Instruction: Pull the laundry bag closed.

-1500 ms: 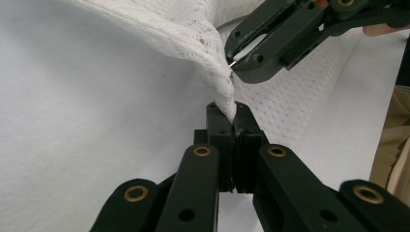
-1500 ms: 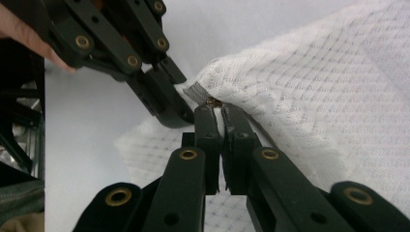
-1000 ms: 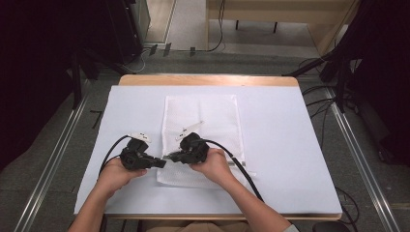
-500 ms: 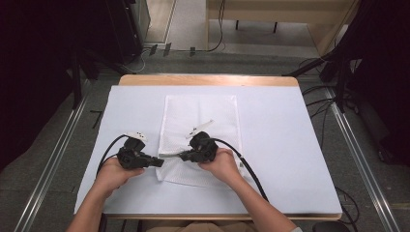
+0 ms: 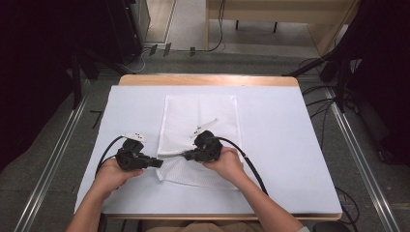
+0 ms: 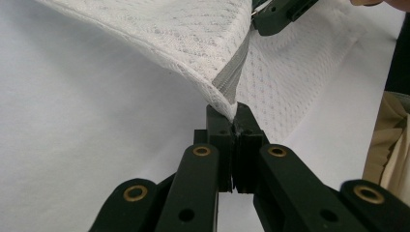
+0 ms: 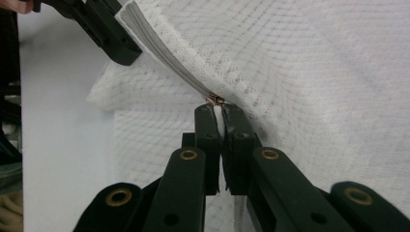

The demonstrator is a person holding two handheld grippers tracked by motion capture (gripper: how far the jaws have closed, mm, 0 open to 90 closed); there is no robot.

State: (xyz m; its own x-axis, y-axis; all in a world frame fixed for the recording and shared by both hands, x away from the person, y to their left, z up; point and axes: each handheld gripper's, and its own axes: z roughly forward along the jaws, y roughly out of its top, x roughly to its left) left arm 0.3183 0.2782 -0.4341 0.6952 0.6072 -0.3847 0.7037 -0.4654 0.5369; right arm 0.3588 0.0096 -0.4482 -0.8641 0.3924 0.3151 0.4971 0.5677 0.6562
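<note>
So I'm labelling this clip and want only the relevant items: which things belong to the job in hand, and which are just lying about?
In the job:
- white mesh bag
- its grey zipper
- zipper pull, pinched by the right gripper
- left gripper, clamped on the bag's corner

Just there:
- white table cover
- wooden table edge
- floor cables
</note>
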